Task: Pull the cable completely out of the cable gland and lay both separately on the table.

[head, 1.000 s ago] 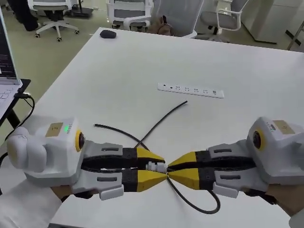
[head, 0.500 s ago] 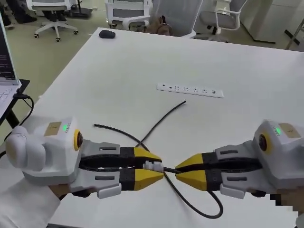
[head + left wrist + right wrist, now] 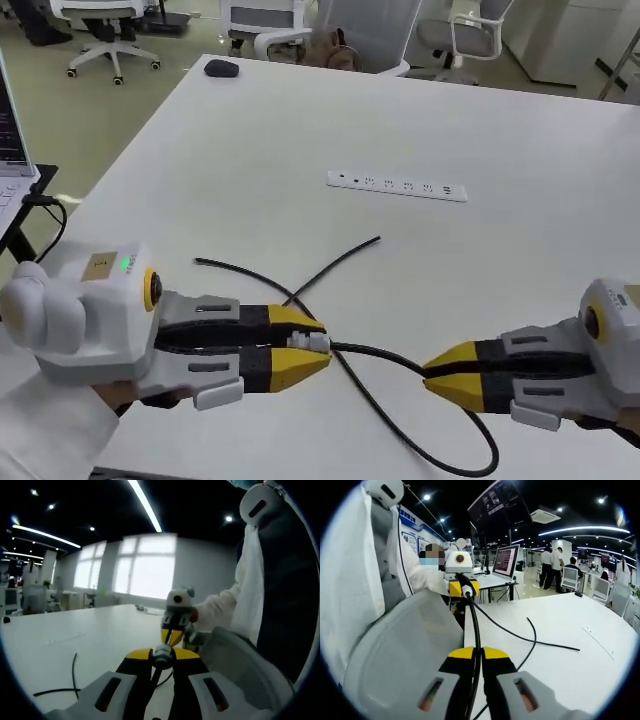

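head view looks down on the table (image 3: 300, 130); both gripper views sit low, facing each other along the cable (image 3: 375, 352).

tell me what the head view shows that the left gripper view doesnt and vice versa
Head view: the white body and green light of the left gripper, the loop of cable near the right gripper, a laptop left of the table. Left gripper view: bright windows and a ceiling light strip. Both: the cable gland in the left gripper's jaws, the cable running to the right gripper's shut jaws, the white table.
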The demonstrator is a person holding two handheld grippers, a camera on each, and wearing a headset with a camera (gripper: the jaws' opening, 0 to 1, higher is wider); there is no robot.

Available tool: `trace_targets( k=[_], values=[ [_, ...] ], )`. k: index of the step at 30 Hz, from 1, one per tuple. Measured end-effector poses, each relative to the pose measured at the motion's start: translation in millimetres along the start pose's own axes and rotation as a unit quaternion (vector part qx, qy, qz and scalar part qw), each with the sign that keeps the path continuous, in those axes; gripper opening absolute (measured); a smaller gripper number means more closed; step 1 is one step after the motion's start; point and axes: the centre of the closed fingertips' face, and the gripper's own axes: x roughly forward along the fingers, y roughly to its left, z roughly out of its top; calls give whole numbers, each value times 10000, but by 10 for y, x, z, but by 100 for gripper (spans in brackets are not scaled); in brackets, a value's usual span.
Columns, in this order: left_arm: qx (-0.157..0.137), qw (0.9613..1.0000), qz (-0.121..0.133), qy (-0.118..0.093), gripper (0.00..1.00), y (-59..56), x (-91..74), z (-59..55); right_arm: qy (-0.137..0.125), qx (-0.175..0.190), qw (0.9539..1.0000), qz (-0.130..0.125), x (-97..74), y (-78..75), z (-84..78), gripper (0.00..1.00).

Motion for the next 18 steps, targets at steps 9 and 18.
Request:
trace_targets(
  k=[9,18],
  values=[
    [-130,9999,33,34,16,16,19,-26,277,168,9995,-43,-12,-8,-89,3],
    [-107,9999,-11,77,16,-14,92,-32,83,-382,9991,137,238,100,393,18]
  ],
)
